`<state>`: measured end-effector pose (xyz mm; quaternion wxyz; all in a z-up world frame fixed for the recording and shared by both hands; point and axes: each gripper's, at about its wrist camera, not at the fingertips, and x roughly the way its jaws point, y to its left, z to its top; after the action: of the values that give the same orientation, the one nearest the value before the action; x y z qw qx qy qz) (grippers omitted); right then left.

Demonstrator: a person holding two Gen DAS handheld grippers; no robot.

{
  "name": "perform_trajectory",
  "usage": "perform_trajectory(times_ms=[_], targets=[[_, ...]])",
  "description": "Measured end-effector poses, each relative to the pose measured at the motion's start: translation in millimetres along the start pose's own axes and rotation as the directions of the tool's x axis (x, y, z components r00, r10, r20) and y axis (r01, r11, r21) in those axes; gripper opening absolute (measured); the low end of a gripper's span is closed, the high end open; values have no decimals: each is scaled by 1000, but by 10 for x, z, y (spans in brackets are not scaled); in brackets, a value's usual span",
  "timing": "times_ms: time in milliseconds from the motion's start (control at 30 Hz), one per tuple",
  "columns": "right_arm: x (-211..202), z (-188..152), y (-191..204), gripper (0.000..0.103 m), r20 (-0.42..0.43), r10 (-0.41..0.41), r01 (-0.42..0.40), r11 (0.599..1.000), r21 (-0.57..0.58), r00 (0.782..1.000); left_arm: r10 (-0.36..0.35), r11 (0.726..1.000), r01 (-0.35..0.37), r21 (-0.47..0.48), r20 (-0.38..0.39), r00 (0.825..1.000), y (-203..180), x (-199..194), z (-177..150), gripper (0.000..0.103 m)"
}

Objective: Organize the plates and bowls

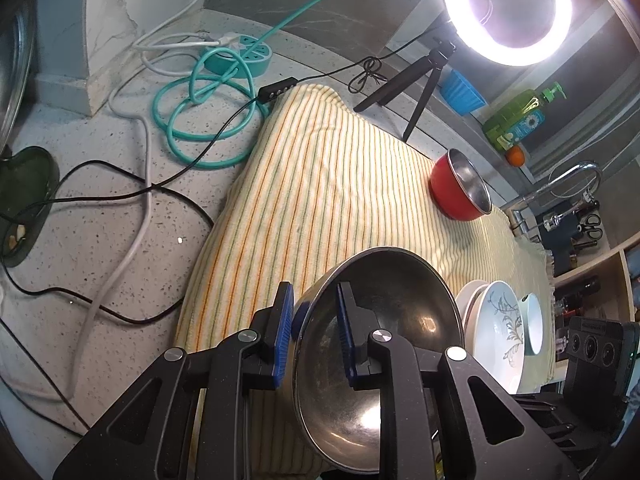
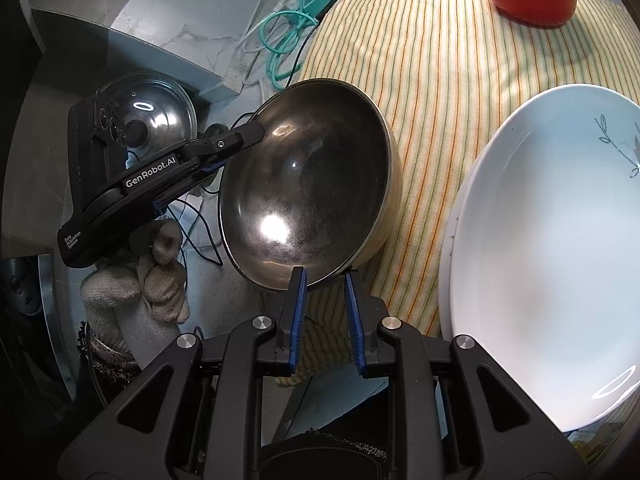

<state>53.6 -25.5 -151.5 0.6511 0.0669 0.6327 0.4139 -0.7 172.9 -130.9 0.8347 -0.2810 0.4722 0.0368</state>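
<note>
A steel bowl (image 1: 420, 308) (image 2: 312, 184) with a cream outside hangs tilted over the striped towel (image 1: 328, 184) (image 2: 440, 60). My left gripper (image 1: 314, 292) (image 2: 250, 136) is shut on its rim, one pad inside and one outside. My right gripper (image 2: 323, 276) straddles the near rim at its tips, left tip over the inside and right tip against the outer wall, jaws narrow. A red bowl (image 1: 452, 200) (image 2: 528, 0) with a steel inside sits at the towel's far end. White plates (image 1: 496, 320) (image 2: 552, 240) with a leaf print are stacked on the right, a small pale bowl (image 1: 534, 324) beside them.
A gloved hand (image 2: 160, 280) holds the left gripper. A ring light (image 1: 508, 8) on a tripod, a teal power strip (image 1: 240, 56) and loose cables (image 1: 132, 200) lie beyond and left of the towel. A glass pot lid (image 2: 160, 108) is at the left, a faucet (image 1: 572, 176) at the right.
</note>
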Motion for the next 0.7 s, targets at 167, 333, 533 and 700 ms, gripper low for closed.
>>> perform_trajectory(times_ms=[167, 333, 533, 700], targets=[[-29, -7, 4, 21, 12, -1, 1, 1000, 2, 1000, 0, 1000, 0, -5, 0, 1000, 10, -16, -10, 19], [-78, -20, 7, 21, 24, -10, 10, 1000, -7, 1000, -3, 1000, 3, -10, 12, 1000, 16, -57, -6, 19], [-147, -56, -20, 21, 50, -19, 19, 1000, -2, 999, -1, 1000, 1, -7, 32, 999, -2, -114, 15, 22], [-262, -84, -53, 21, 78, -24, 24, 1000, 7, 997, -2, 1000, 2, 1, 41, 999, -44, -136, 56, 22]])
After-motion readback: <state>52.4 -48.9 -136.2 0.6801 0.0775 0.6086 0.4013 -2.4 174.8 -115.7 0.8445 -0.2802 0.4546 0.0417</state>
